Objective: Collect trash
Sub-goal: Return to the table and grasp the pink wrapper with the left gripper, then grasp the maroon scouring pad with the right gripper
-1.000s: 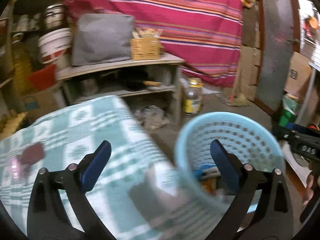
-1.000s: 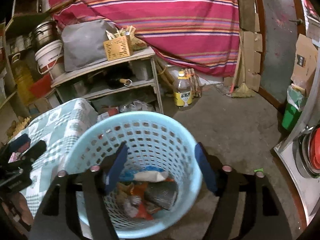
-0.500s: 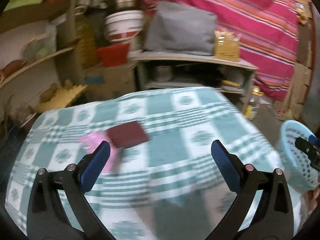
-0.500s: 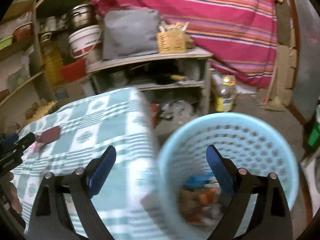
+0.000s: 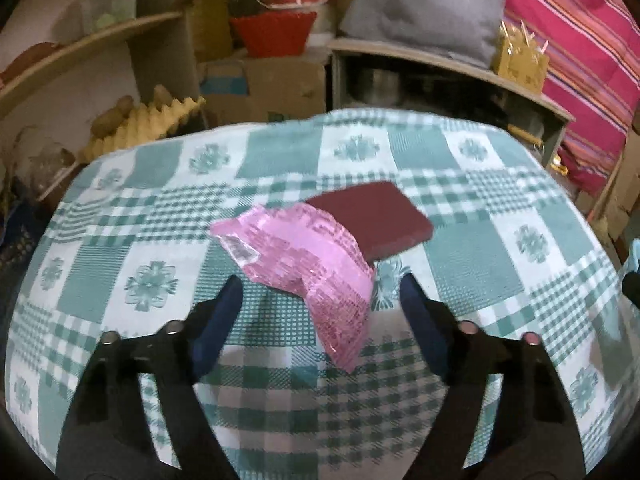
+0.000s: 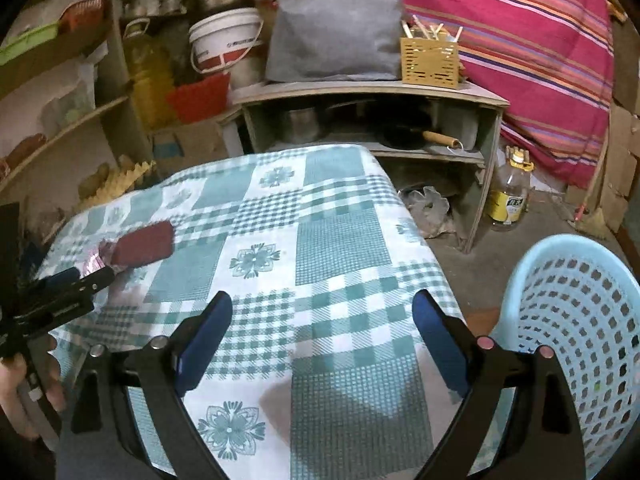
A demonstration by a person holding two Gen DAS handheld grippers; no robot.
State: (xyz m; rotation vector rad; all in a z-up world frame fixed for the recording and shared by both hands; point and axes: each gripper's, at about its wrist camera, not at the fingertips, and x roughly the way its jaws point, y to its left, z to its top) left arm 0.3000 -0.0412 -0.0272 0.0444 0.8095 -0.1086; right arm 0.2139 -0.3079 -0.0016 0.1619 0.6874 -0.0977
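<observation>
A crumpled pink wrapper (image 5: 304, 264) lies on the green checked tablecloth (image 5: 500, 208), beside a dark red flat block (image 5: 376, 216). My left gripper (image 5: 320, 284) hovers over the wrapper with the near end of it between the jaws, which are closing; the blue pads stand apart from it. In the right wrist view the left gripper (image 6: 76, 280) reaches the wrapper (image 6: 98, 258) and the block (image 6: 146, 242) at the left. My right gripper (image 6: 320, 308) stands open over the cloth with nothing in it. The light blue trash basket (image 6: 576, 320) sits on the floor to the right.
Behind the table stand wooden shelves (image 6: 368, 92) with a grey bag, a yellow holder, pots and a white bucket (image 6: 224, 44). A bottle (image 6: 510, 196) stands on the floor by a striped cloth. A hand (image 6: 24, 392) holds the left gripper.
Both grippers swung left from the basket toward the table. The left one came down over the pink wrapper and its jaws narrowed. The basket slid to the right edge of the right view.
</observation>
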